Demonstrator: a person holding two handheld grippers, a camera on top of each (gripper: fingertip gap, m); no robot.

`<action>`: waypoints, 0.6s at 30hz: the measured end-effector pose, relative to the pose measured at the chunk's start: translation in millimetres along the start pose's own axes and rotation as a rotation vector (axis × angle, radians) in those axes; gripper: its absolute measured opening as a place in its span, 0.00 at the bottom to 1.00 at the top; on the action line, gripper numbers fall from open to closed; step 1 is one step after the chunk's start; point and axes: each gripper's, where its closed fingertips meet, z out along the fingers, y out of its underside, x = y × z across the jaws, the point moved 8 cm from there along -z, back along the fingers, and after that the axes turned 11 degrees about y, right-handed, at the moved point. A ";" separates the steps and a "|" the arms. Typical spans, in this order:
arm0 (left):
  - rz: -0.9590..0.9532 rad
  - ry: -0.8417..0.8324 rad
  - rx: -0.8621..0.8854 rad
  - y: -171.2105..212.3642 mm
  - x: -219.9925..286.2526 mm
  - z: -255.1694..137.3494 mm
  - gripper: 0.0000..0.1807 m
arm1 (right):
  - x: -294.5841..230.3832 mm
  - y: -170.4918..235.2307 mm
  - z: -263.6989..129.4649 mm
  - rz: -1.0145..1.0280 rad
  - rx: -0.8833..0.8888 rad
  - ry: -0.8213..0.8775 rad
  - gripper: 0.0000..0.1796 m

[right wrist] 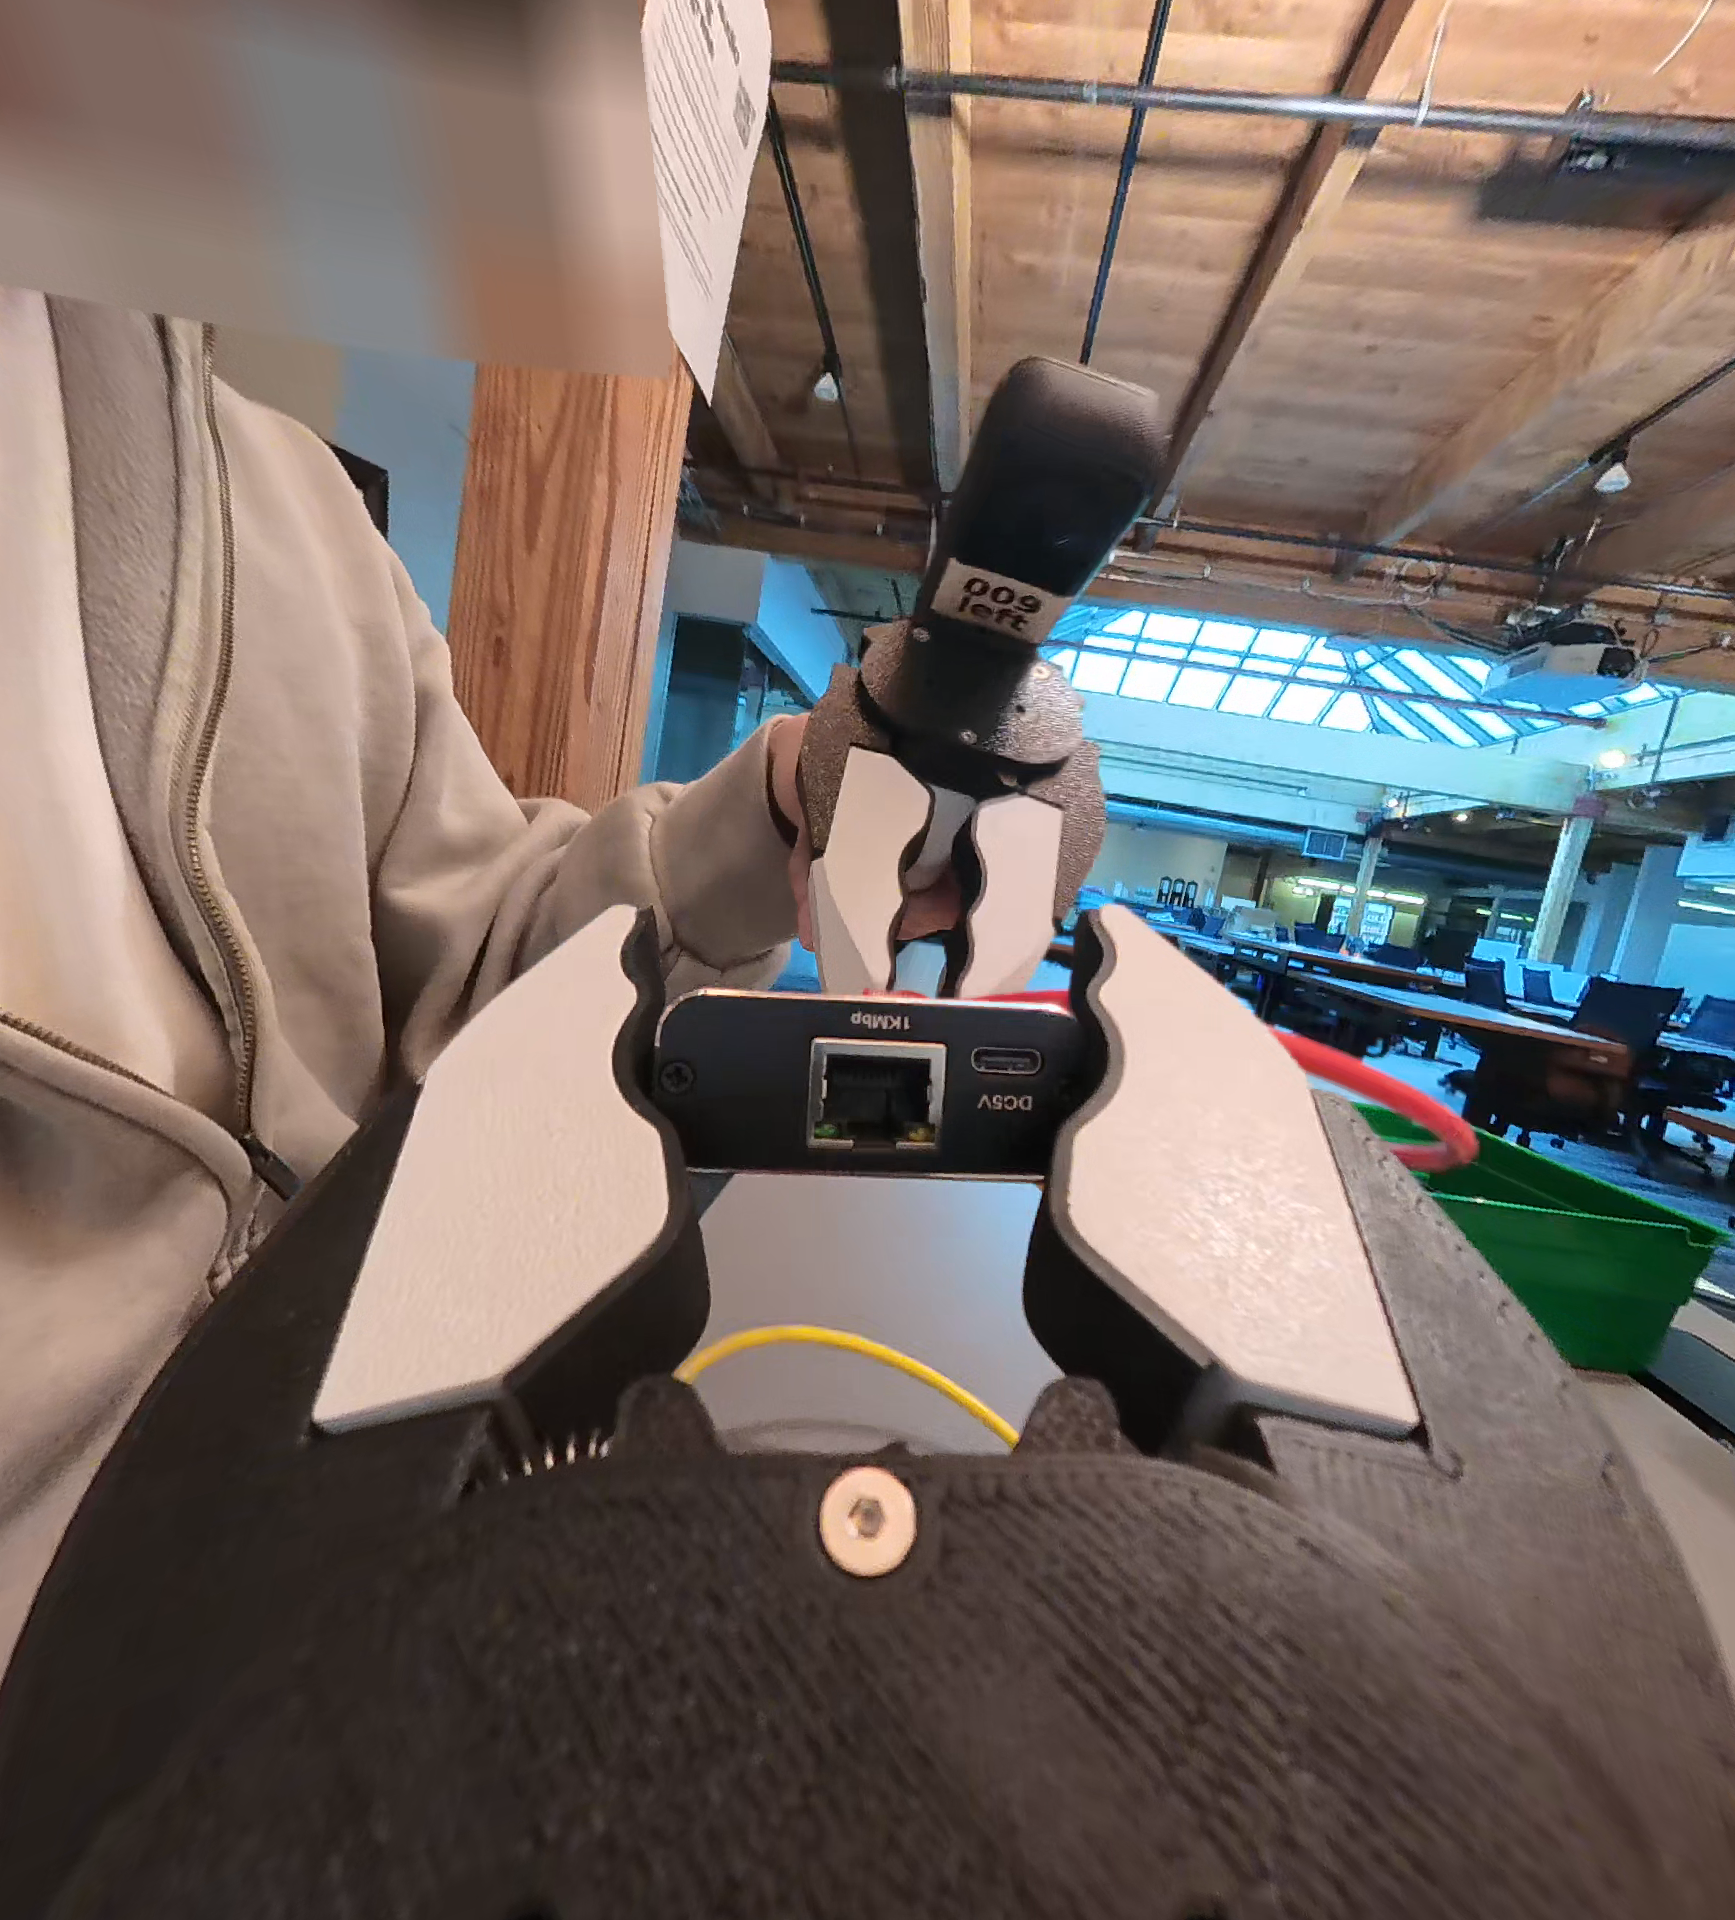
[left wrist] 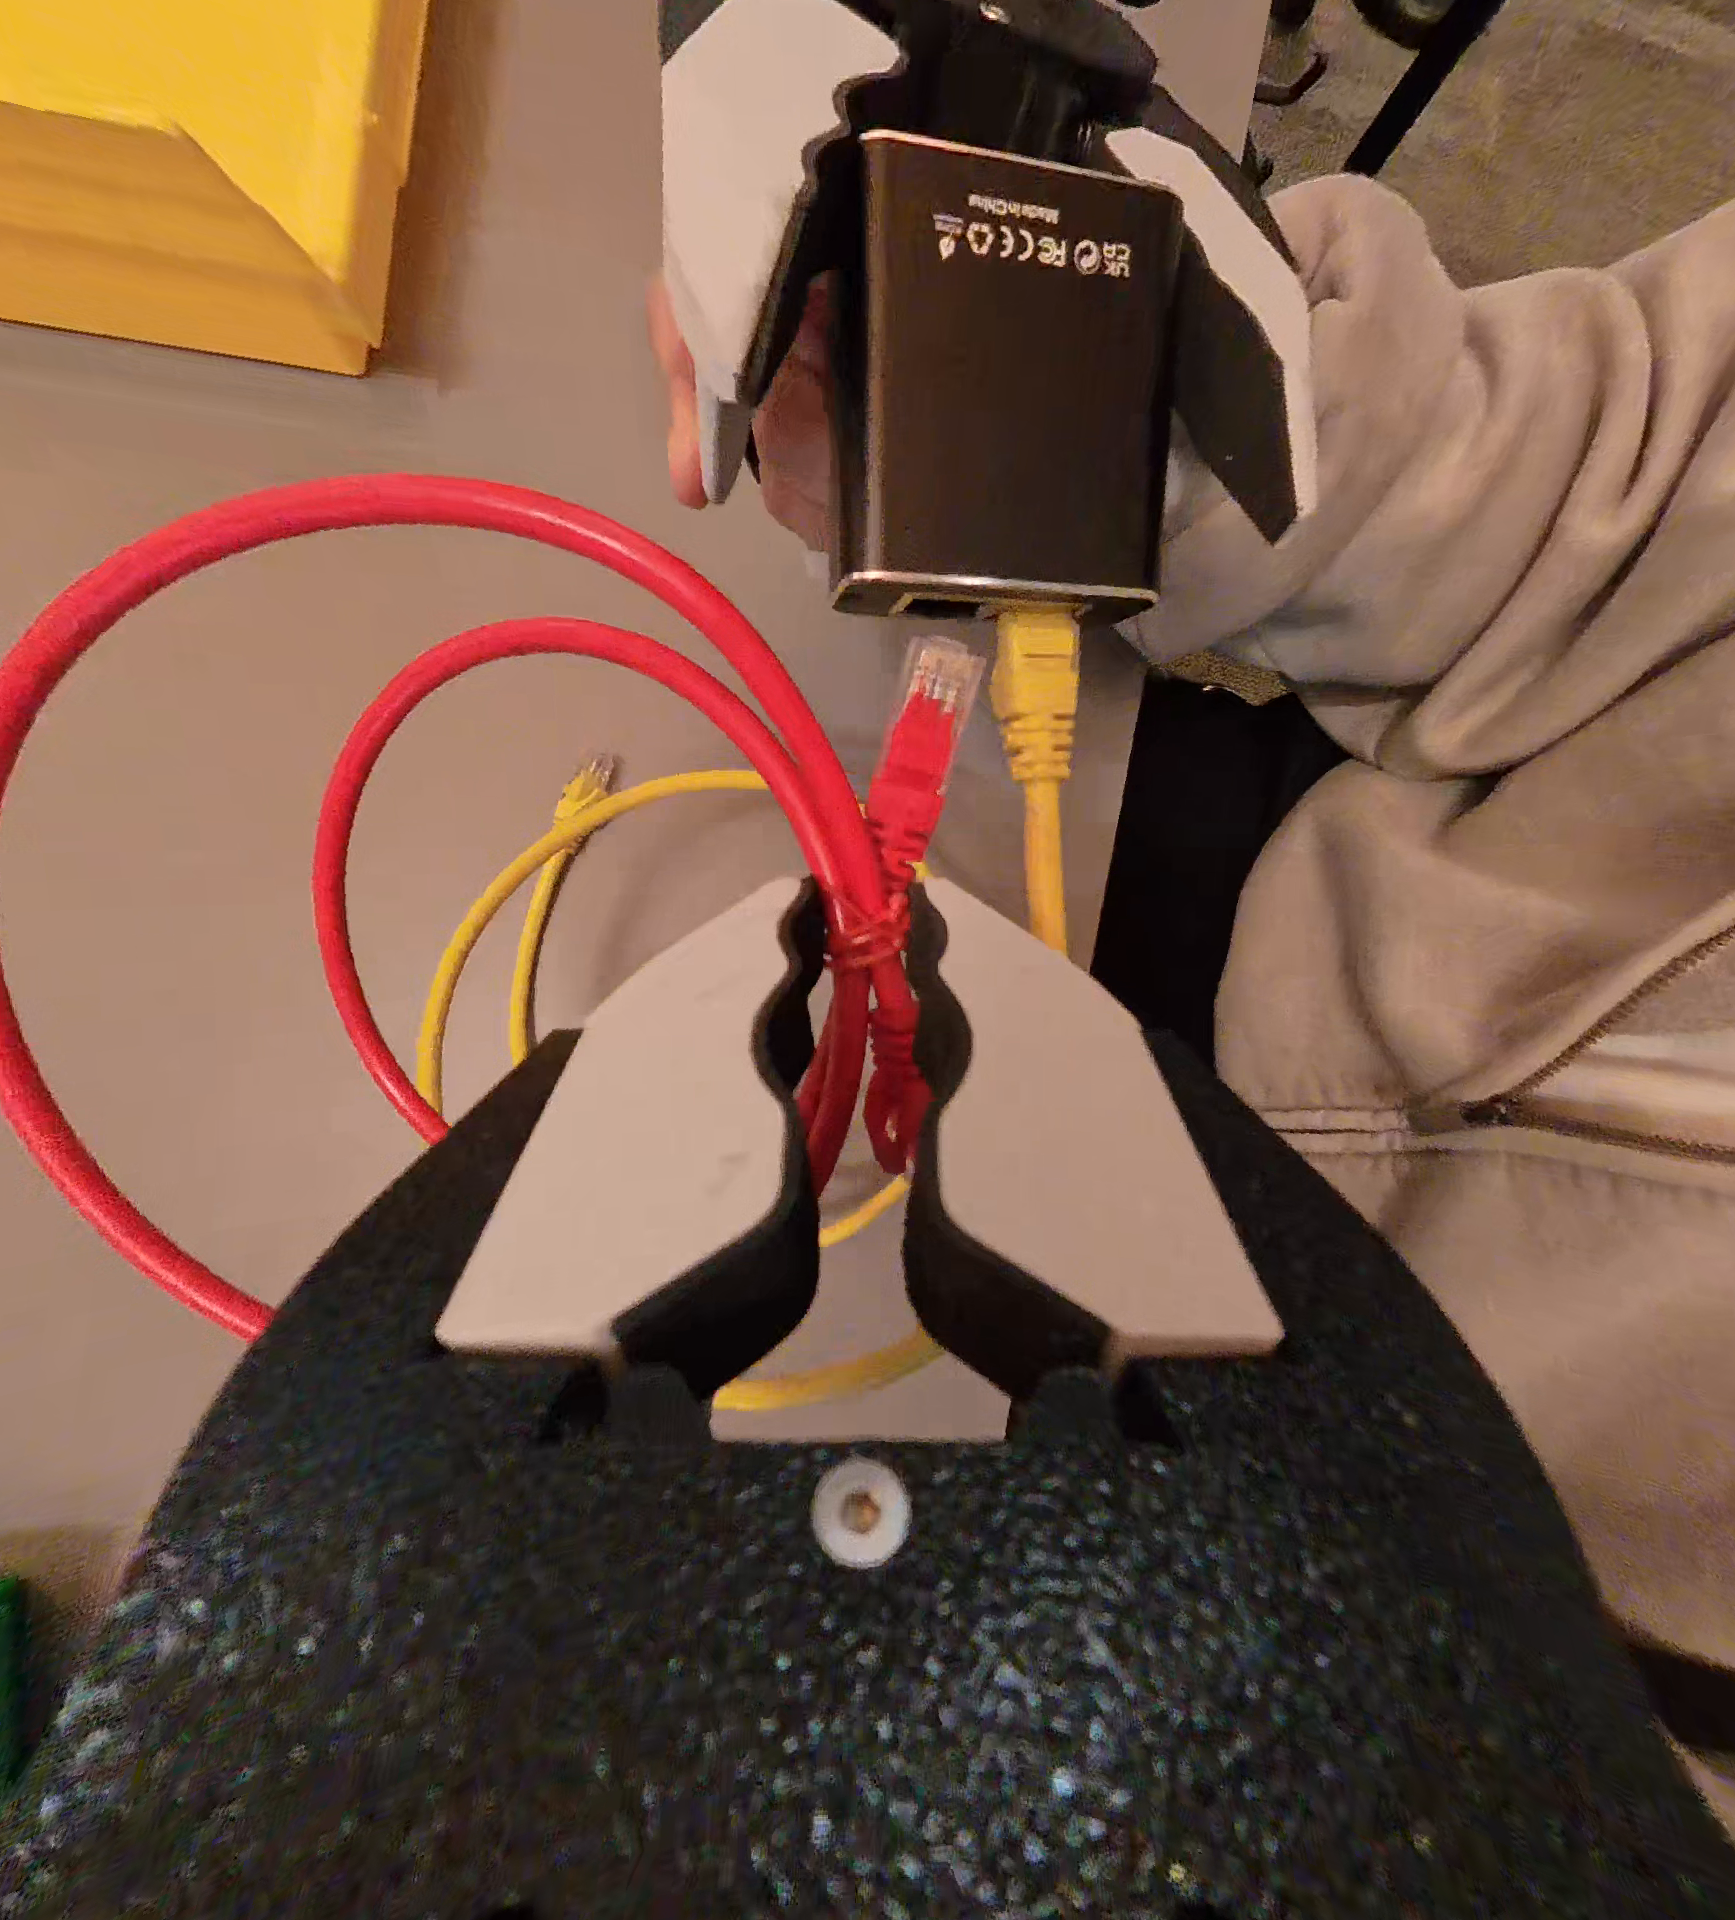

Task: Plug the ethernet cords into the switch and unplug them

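A: Left gripper (left wrist: pixel 858 925), jaws pinching the bundled red ethernet cord (left wrist: pixel 156 831) just behind its clear-tipped red plug (left wrist: pixel 920 727). Plug sits just below the open port, not yet in.

B: And the small black metal switch box (left wrist: pixel 1008 384)?

A: Held off the grey table (left wrist: pixel 167 436) by the right gripper (right wrist: pixel 868 1081), jaws clamped on both sides of the box. Port face points at the left gripper, probably so the plug goes straight in.

B: Yellow ethernet cord (left wrist: pixel 1045 831)?

A: Its yellow plug (left wrist: pixel 1034 665) is already seated in the port next door; rest coils on the table w/ the free end lying loose.

B: Risk?

A: Red plug looks slightly tilted vs. the port. Grip is on the cord, not the plug body, so it may flex on the push.
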 end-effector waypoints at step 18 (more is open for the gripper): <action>-0.066 0.057 0.038 5.1 -13.5 19.7 0.08 | 2.7 7.1 2.3 -0.007 -0.057 0.036 0.43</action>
